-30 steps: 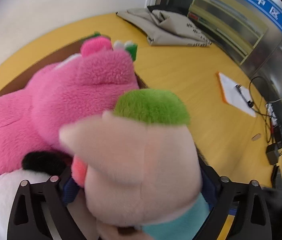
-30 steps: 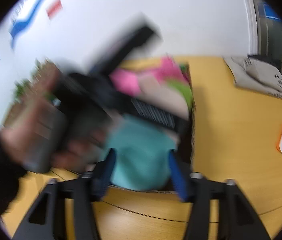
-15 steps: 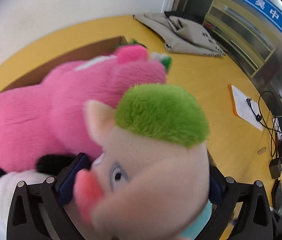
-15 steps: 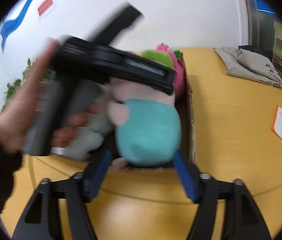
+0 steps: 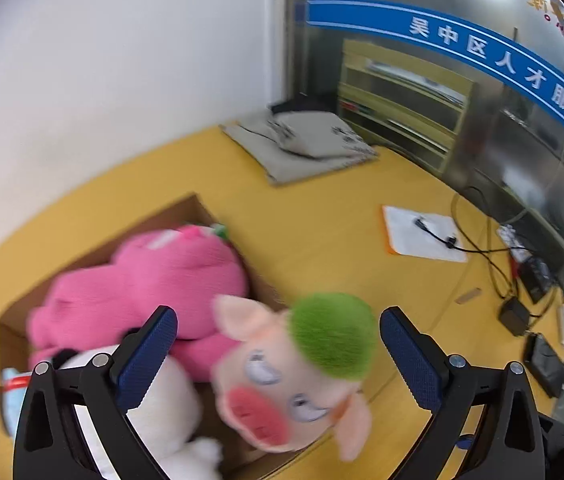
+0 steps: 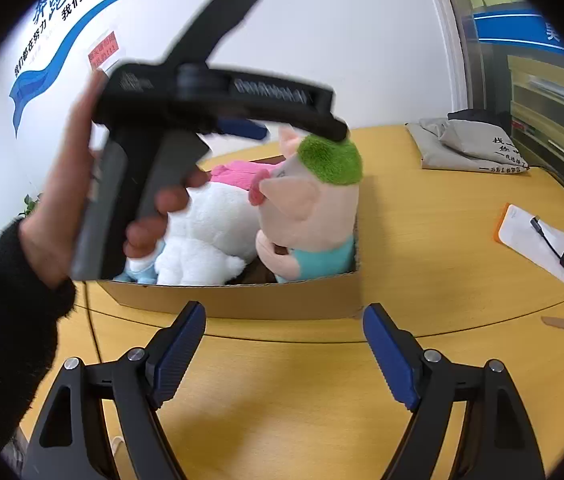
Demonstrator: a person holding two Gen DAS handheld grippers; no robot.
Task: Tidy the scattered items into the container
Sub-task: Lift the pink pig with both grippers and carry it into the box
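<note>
The cardboard box (image 6: 242, 300) sits on the yellow table (image 6: 422, 240), its long side toward the table's near edge, and it is packed with soft toys. The pig plush (image 5: 302, 368), green-haired and in a teal top, stands at the box's right end, its head rising above the rim. Beside it lies a white plush (image 6: 210, 236), and behind both a pink plush (image 5: 142, 288) fills the far part of the box.

The left gripper (image 5: 278, 356) hangs over the box with its jaws spread wide; the pig's head shows between the blue pads (image 5: 146, 356), touching neither. In the right wrist view the person's left hand (image 6: 66, 200) grips this tool's handle above the toys. The right gripper (image 6: 284, 352) is also wide open and empty, over bare table in front of the box.

Half a second ago the pig's head filled the space between the left pads; now it stands clear of them, lower, in the box.
</note>
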